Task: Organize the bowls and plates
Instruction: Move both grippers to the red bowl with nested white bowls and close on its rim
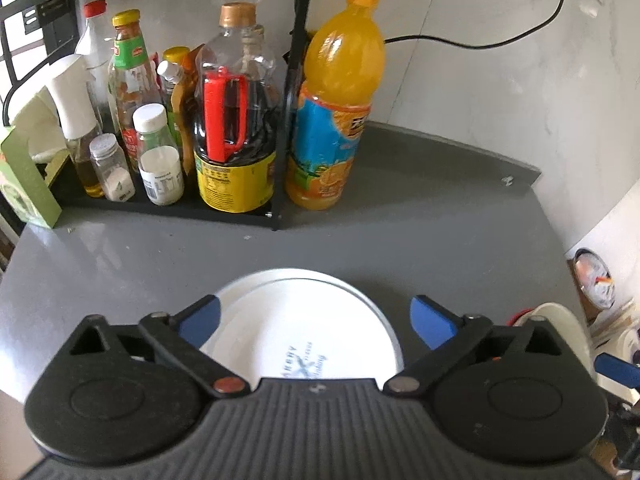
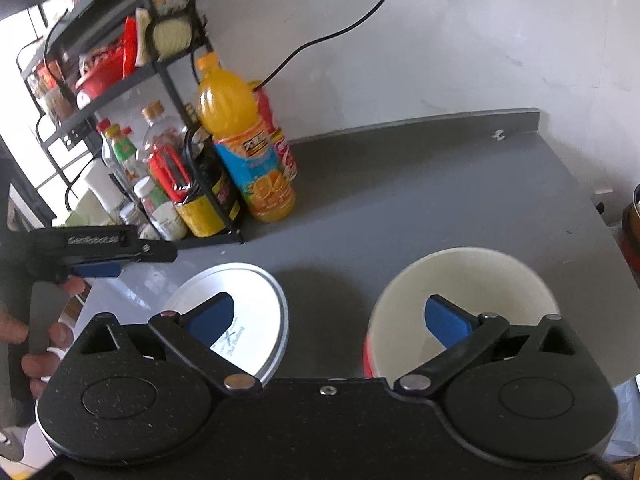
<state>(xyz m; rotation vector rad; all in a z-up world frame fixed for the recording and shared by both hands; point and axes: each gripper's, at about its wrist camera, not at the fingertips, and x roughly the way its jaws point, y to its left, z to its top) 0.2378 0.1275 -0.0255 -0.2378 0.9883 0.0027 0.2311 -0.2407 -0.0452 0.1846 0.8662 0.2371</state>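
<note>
A white plate (image 1: 304,332) with faint blue print lies flat on the grey counter (image 1: 400,232). My left gripper (image 1: 316,320) hovers above its near side, open, with its blue pads wide apart over the rim. In the right wrist view the plate (image 2: 256,304) sits left of a white bowl (image 2: 460,280) with a red outside. My right gripper (image 2: 330,318) is open. Its left pad is over the plate and its right pad is over the bowl's mouth. The left gripper (image 2: 100,258) shows at the left, held by a hand. The bowl's rim (image 1: 560,320) shows at the right edge of the left wrist view.
A black wire rack (image 1: 286,120) of sauce bottles stands at the back left. An orange juice bottle (image 1: 336,100) and a red can (image 2: 276,136) stand beside it. A black cable (image 1: 520,36) hangs on the wall. The counter ends at the right (image 2: 600,232).
</note>
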